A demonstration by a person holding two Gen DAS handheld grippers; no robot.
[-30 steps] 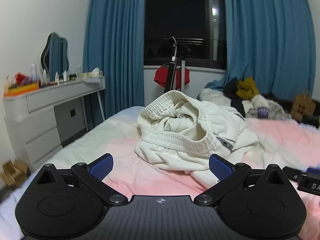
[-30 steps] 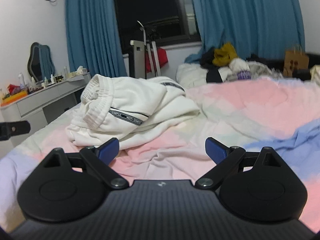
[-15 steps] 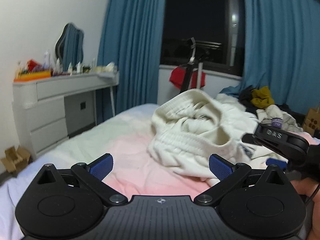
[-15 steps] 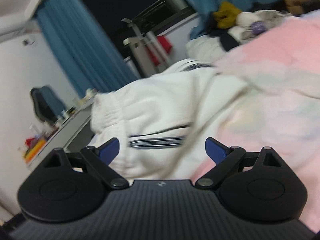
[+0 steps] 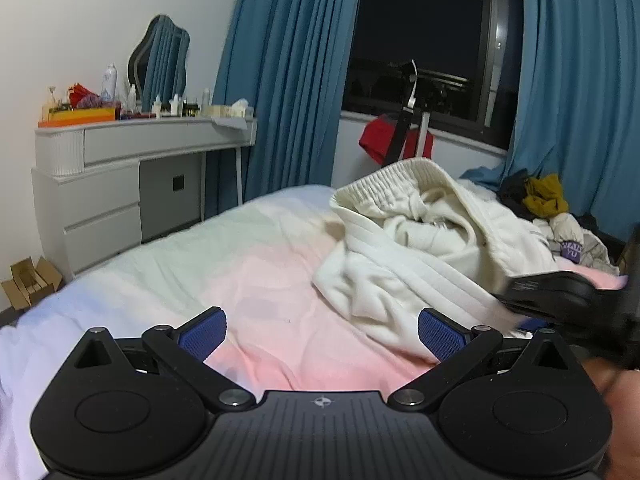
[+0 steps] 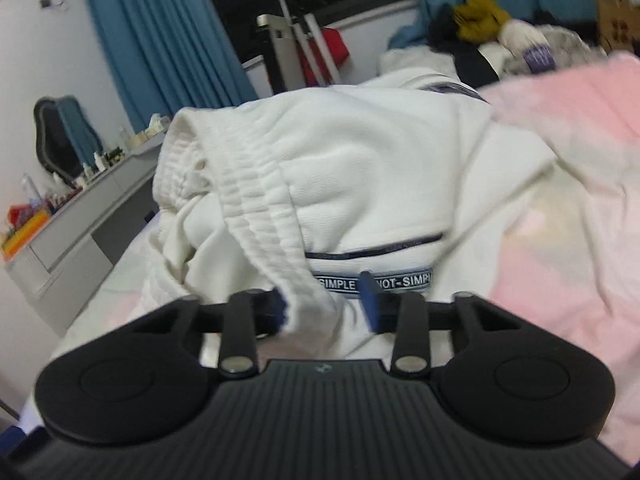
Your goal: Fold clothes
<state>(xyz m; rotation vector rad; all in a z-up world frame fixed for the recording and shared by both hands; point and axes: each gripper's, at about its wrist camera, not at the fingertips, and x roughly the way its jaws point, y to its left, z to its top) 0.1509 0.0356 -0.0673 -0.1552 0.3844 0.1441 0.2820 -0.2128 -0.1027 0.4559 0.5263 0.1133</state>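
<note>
- White trousers (image 6: pixel 360 168) lie crumpled in a heap on the bed (image 5: pixel 224 280), their ribbed waistband (image 6: pixel 256 216) gaping open towards the dresser side.
- The right tongs (image 6: pixel 324 300) stand narrowed around the lower edge of that waistband, cloth between the blue pads (image 6: pixel 370 300); whether they pinch it firmly I cannot tell.
- A strip reading "SIMPLE" (image 6: pixel 340 283) runs just behind the pads.
- The left tongs (image 5: pixel 320 332) stand wide and hold nothing, low over the pink sheet, just beside the heap's near edge.
- Other clothes (image 5: pixel 544 200) are piled by the blue curtain (image 5: pixel 288 72).
- A grey dresser (image 5: pixel 120 184) stands left of the bed.
</note>
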